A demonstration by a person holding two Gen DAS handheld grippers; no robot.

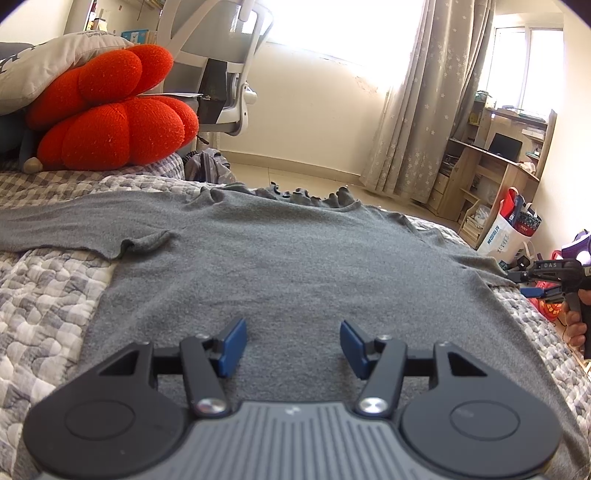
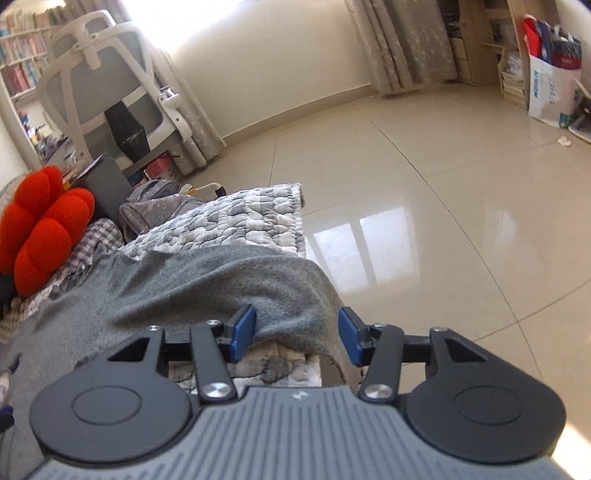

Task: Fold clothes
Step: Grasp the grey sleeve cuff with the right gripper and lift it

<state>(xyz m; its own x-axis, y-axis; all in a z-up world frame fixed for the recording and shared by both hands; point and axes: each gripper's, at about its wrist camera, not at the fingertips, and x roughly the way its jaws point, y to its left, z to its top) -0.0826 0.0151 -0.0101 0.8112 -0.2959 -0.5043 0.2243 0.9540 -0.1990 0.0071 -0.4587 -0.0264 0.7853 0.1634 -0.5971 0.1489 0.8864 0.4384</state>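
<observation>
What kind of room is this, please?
Most likely a bedroom: a bed with a grey-and-white quilted cover, a red knitted pumpkin-shaped cushion, and a wooden desk with shelves beside star-patterned curtains.

Left wrist view: low over bed, close above grey sweater [image 1: 280, 258], facing window wall. Right wrist view: at bed edge, tilted, facing floor [image 2: 424, 192]. Shared: sweater, red cushion [image 1: 110, 122], office chair [image 2: 107, 85], curtain.

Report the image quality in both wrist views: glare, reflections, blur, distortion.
Left wrist view: the window is blown out white, the grey sweater evenly lit and sharp; fisheye bends the walls, corners vignetted. Right wrist view: window panes mirrored as bright patches on the glossy floor tiles; the bookshelf at the left edge looks soft; the floor lines curve.
</observation>
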